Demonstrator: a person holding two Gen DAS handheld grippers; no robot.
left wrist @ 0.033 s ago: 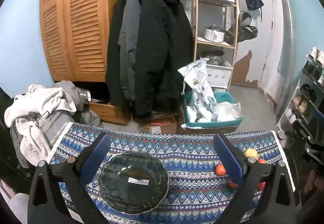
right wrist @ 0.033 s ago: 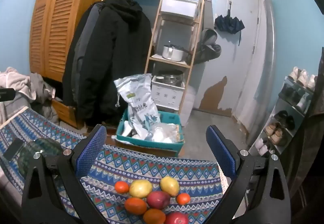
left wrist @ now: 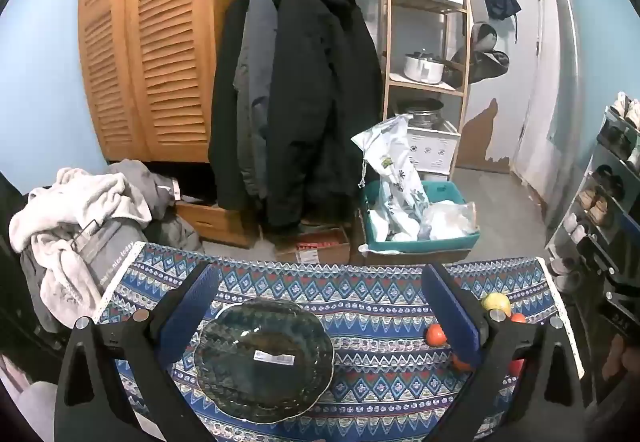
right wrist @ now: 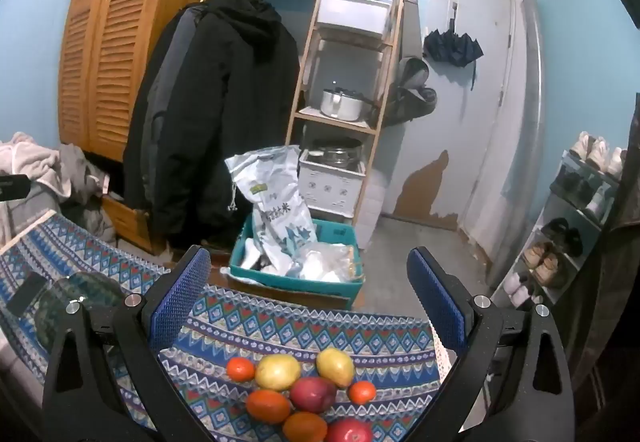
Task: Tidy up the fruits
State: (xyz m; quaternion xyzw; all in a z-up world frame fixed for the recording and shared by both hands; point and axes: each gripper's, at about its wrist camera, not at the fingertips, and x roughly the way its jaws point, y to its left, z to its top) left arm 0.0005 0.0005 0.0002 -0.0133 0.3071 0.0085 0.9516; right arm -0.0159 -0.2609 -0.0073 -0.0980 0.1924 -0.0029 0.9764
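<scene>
A dark glass plate [left wrist: 264,358] with a white sticker lies on the blue patterned cloth [left wrist: 360,294], below and between the fingers of my left gripper [left wrist: 318,270]. That gripper is open and holds nothing. Further right on the cloth lie a small orange [left wrist: 436,334] and a yellow fruit [left wrist: 496,302], with more fruit hidden behind the right finger. My right gripper [right wrist: 308,254] is open above the fruit pile: two yellow fruits [right wrist: 278,372], a dark red one [right wrist: 313,394], several oranges [right wrist: 267,406] and a red apple [right wrist: 350,431]. The plate [right wrist: 76,302] shows at the left.
Beyond the table's far edge stand a teal bin [left wrist: 420,238] of bags and a cardboard box [left wrist: 316,246]. Dark coats [left wrist: 296,102] hang behind. A heap of clothes [left wrist: 72,226] lies left, a shoe rack [right wrist: 568,234] right, a wooden shelf [right wrist: 344,114] at the back.
</scene>
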